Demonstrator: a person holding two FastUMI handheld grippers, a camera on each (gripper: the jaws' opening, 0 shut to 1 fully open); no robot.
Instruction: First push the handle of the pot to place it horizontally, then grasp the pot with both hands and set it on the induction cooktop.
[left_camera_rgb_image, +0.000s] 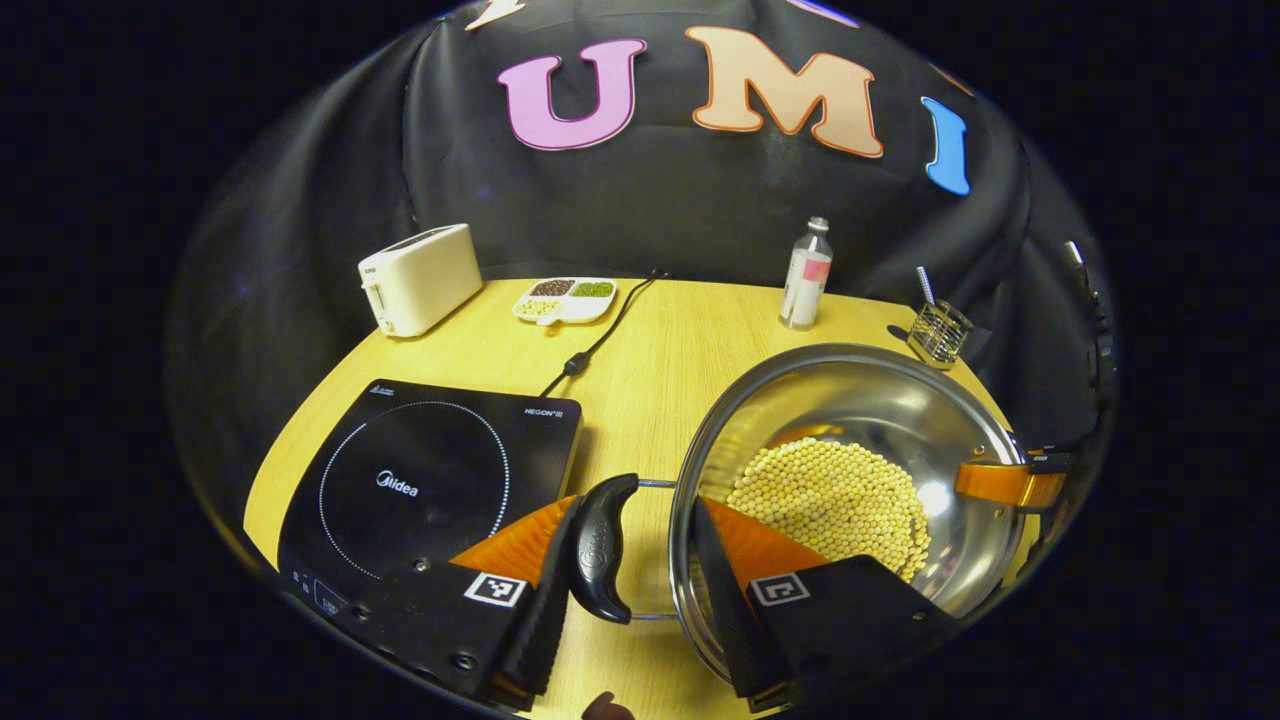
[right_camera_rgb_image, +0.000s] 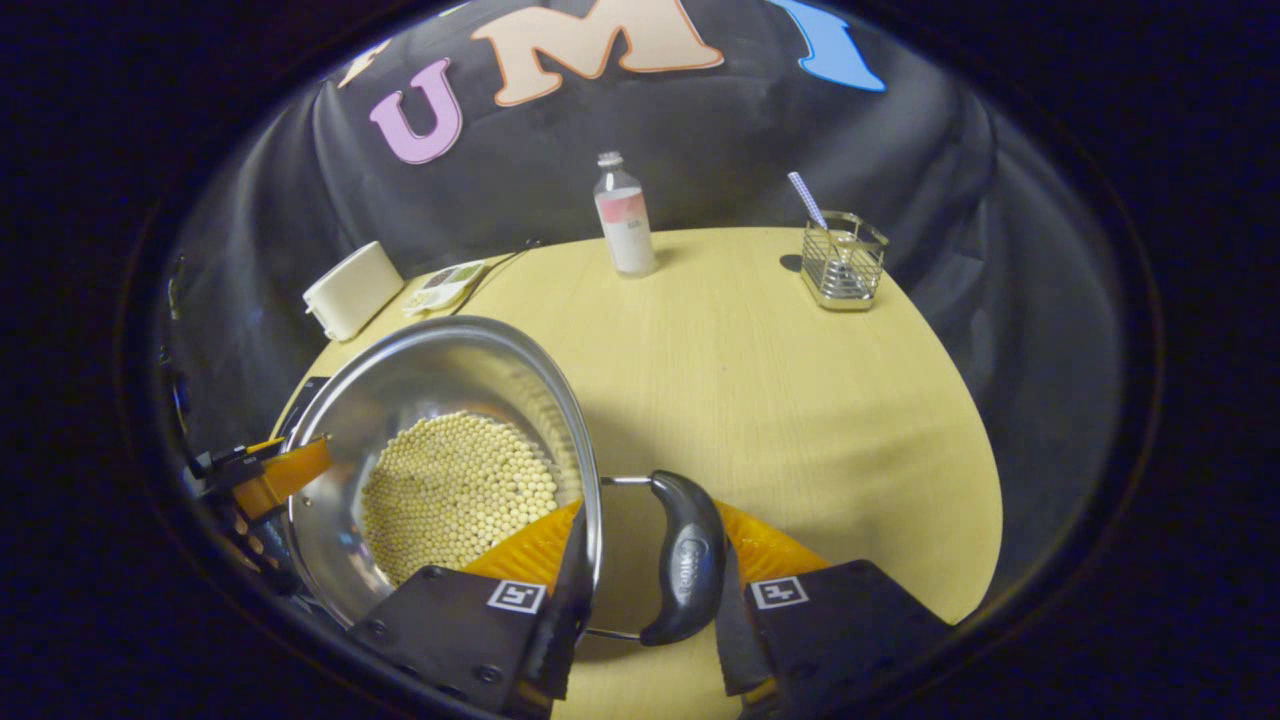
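A: Left gripper view first, going left to right. What lies around the left gripper (left_camera_rgb_image: 625, 560)?

B: Just off its left finger sits the flat black glass induction cooktop (left_camera_rgb_image: 430, 480), bare on top. Between its fingers hangs the curved black plastic left pot handle (left_camera_rgb_image: 602, 548) on its wire loop. Its right finger reaches over the rim into the round stainless-steel pot (left_camera_rgb_image: 850, 400), which holds pale yellow beans (left_camera_rgb_image: 830, 500).

A: Is it gripping?

B: Its jaws stand partly open around handle and rim. The left pad looks to touch the handle, but I cannot tell whether both fingers press.

A: And the right gripper view?

B: Mirror picture. The right gripper (right_camera_rgb_image: 645, 590) has its left finger inside the pot wall, and the black right pot handle (right_camera_rgb_image: 685, 570) lies in the gap beside its right finger. Also partly open; a firm clamp isn't clear. The far orange finger of the other gripper shows at the opposite rim.

A: So both handles lie level, and the pot still rests on the pale wooden table (right_camera_rgb_image: 800, 400), right of the cooktop?

B: I judge so. The lift remains.

A: What could go wrong?

B: If either grip is loose, or one hand rises first, the pot could tilt and spill beans. A handle might swing on its loop and slip free.
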